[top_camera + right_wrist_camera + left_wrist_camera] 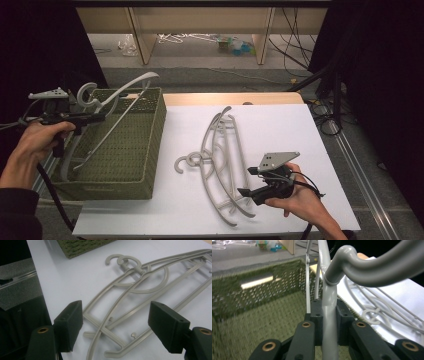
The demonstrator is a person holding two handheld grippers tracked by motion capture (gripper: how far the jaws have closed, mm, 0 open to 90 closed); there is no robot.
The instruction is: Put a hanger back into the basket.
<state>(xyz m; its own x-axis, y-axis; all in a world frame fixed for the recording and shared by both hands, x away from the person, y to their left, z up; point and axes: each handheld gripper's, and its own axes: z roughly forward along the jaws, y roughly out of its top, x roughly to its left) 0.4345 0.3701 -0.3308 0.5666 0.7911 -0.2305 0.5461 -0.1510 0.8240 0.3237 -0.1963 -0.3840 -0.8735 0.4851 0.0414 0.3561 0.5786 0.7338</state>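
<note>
held one grey hanger (112,107) in the left gripper (75,119), jaws clamped on the bar just under its hook, above the green woven basket (150,150) at the left of the table (280,130). in the left gripper view, squeezed the bar (329,322) squarely between the two black pads, hook curling off to the upper right, basket floor below. looked like a drop into the basket; best done by lowering until the long arm lay along the basket floor, keeping the upper tip inside the far rim before letting go, since that tip stuck out past the back wall. tilted steeply, one end down in the basket, the other up past the rim.

kept the left hand (35,142) out beyond the basket's left wall, wrist level, gripper pointing right across the rim.

rested the right hand (295,195) low near the front right of the table, right gripper (250,192) pointing left, jaws spread wide and holding nothing. two more hangers (140,297) lay stacked flat on the white top just ahead of those jaws, hooks toward the basket.
</note>
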